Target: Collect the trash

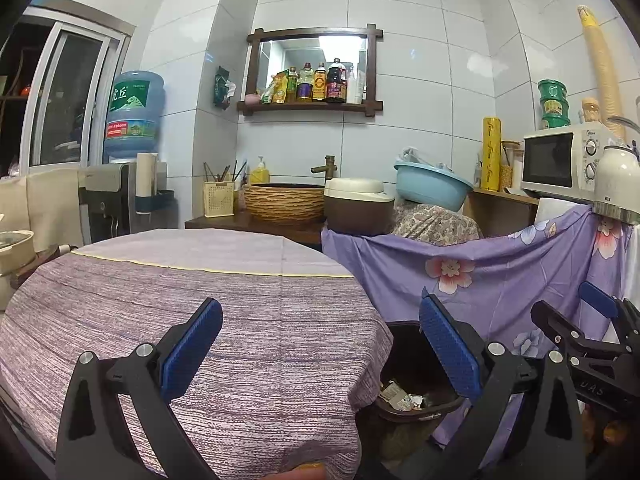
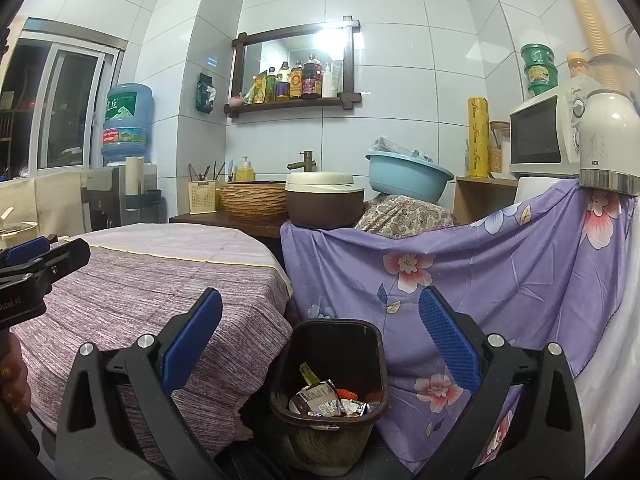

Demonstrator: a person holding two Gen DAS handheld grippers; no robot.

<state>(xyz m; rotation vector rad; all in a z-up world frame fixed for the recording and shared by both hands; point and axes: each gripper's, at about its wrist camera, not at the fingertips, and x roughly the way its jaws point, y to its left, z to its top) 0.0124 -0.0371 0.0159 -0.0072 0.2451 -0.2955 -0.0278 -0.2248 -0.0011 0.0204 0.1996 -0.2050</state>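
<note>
Right wrist view: hovering over trash bin wedged between table edge and floral cloth, both jaws gaping apart, empty.

Home kitchen, cramped: white tiled walls, microwave, rice cooker, basin sink w/ tap, shelf of sauce bottles, water dispenser w/ big jug, cloth-covered round tabletop.

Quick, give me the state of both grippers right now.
Left gripper: jaws open, holding nothing, over the table.
Right gripper: jaws open, holding nothing, above the trash bin.
</note>
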